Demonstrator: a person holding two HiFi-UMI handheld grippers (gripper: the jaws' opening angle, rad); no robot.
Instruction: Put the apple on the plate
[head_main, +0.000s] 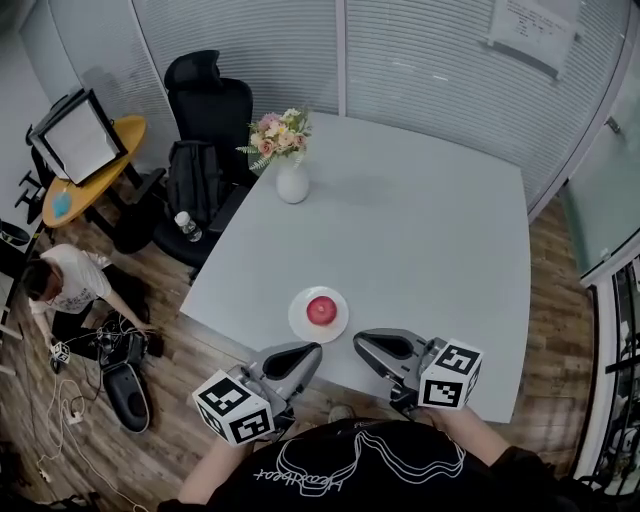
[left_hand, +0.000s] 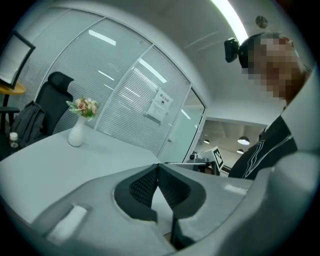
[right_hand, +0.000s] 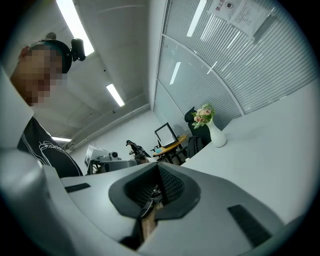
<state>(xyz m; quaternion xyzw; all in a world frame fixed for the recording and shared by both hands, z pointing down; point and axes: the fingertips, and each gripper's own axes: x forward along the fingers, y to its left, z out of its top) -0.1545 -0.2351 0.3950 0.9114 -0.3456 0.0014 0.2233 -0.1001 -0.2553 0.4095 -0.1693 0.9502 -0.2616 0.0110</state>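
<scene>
The apple (head_main: 321, 309) is red and sits in the middle of the white plate (head_main: 297, 319). The plate is on the grey table (head_main: 430, 240), close to the table's near edge. No claw is touching the apple or the plate. The left claw (head_main: 305, 351) is shut, with its two tips pressed together and nothing between them. It hangs over the near edge of the table, just in front of the plate and a bit to the left. In the left gripper view the left claw (left_hand: 157, 164) has its dark pads meeting at the tips, and only the table shows in the gap behind them. The right claw (head_main: 364, 344) is shut too and holds nothing. It is over the near edge as well, just to the right of the plate. In the right gripper view the right claw (right_hand: 157, 164) has its tips together. The two claws point at each other and are near but not touching. At the far left side of the table stands a white vase (head_main: 292, 184) with flowers (head_main: 279, 131). A black chair (head_main: 208, 98) stands by that side.
</scene>
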